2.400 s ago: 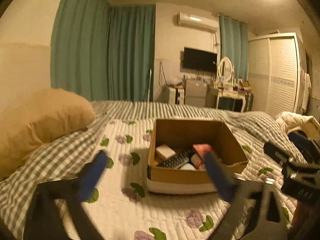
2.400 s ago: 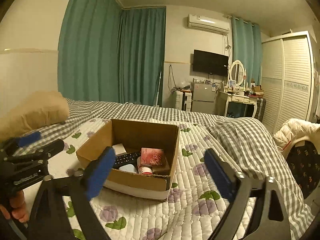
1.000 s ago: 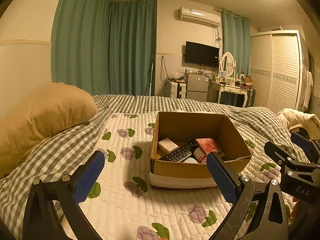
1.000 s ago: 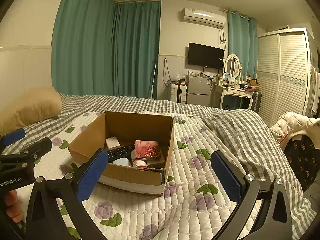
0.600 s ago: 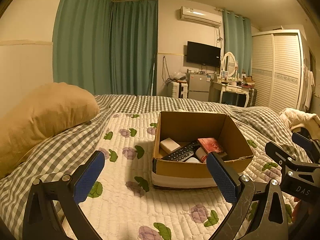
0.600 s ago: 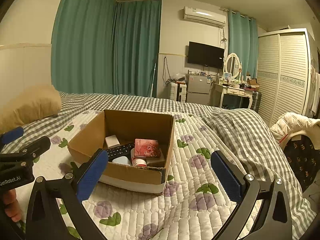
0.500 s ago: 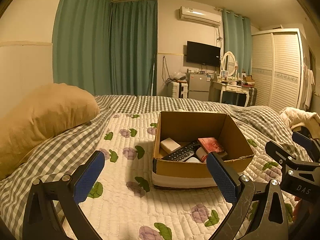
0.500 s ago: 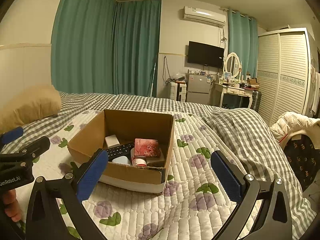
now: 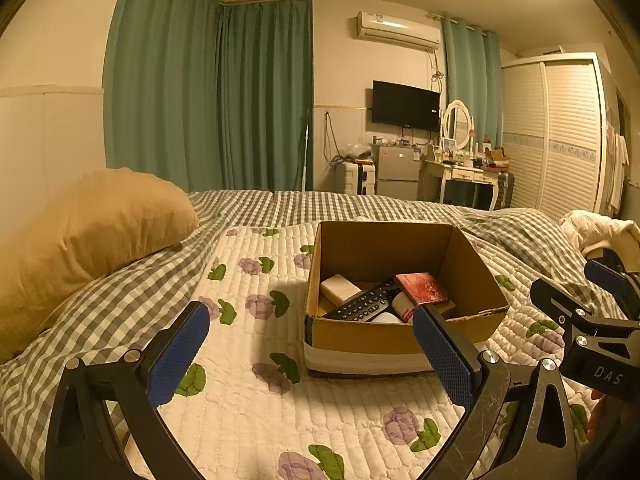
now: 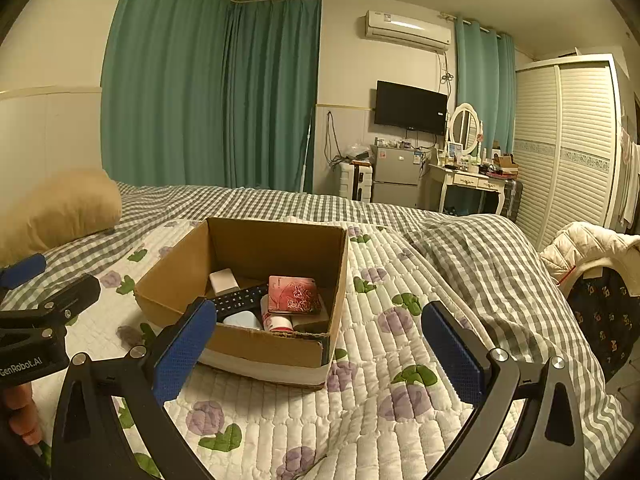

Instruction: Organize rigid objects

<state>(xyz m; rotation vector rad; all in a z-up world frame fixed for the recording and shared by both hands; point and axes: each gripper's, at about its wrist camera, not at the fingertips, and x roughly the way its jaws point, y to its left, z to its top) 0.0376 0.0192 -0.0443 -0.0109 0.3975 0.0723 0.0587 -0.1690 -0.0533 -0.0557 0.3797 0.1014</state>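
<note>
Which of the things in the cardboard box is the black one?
The remote control, long, black and covered in buttons, lying between the white block and the red patterned case.

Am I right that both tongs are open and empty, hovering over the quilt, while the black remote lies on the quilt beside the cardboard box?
Not quite: the remote lies inside the cardboard box, as the right wrist view shows. Both the left tongs and right tongs are indeed open and empty above the quilt.

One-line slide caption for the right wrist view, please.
Open right gripper hovers over a floral quilt, facing a cardboard box holding a remote and a red case.
</note>
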